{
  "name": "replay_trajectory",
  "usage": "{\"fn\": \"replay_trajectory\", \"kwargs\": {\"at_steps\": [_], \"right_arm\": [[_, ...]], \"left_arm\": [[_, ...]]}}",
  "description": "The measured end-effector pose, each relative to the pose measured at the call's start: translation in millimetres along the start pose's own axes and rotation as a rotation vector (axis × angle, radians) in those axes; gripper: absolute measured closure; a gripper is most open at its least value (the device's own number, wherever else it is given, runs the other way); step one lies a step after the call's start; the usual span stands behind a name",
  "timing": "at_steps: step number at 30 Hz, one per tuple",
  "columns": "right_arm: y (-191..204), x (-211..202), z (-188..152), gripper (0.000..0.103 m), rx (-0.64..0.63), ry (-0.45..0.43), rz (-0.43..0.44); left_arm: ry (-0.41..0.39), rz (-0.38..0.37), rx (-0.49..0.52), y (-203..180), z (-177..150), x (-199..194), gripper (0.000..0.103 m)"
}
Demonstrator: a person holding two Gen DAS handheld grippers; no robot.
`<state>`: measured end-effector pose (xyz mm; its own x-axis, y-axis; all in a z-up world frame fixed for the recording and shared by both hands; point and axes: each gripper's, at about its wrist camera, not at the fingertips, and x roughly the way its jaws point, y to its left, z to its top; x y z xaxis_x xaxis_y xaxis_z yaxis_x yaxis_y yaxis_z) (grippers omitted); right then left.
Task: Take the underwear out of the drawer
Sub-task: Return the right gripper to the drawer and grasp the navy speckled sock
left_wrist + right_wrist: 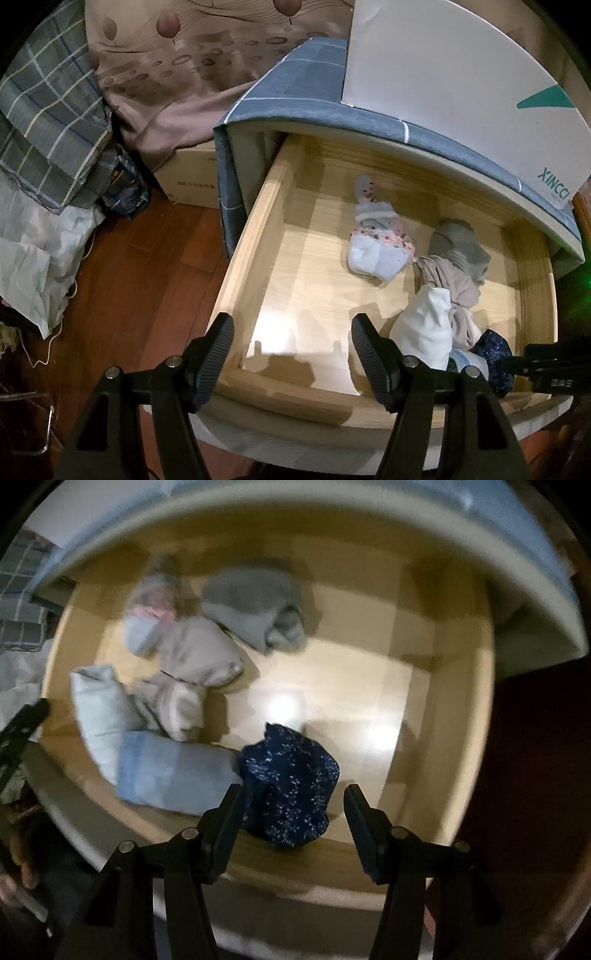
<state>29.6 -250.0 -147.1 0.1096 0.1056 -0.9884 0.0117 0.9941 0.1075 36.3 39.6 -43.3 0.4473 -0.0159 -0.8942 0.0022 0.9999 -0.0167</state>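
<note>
The dark blue underwear (291,786), bunched at the front of the drawer (461,701), is straddled by the right gripper (293,805), whose part-open fingers seemingly grip nothing through blur.

Left wrist view sits above front left corner of open drawer (258,236), facing steeply down and inward, taking in floor (147,266) and bedding (173,85) beside it; right wrist view hangs closer over drawer's front right part, facing straight down (blurred); both share drawer interior, clothes pile, dark blue patterned underwear (291,786).
</note>
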Motion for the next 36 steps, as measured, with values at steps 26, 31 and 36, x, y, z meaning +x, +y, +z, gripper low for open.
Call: {"fn": "replay_trajectory", "kwargs": {"at_steps": [26, 31, 36], "right_arm": [[-7, 52, 11, 0.064, -0.015, 0.118, -0.122], [-9, 52, 7, 0.065, -0.024, 0.106, -0.124], [-11, 53, -2, 0.066, -0.022, 0.092, -0.101]], "left_arm": [[0.019, 0.0, 0.012, -7, -1, 5, 0.035], [0.057, -0.02, 0.034, -9, -1, 10, 0.035], [0.086, -0.063, 0.035, -9, -2, 14, 0.035]]}}
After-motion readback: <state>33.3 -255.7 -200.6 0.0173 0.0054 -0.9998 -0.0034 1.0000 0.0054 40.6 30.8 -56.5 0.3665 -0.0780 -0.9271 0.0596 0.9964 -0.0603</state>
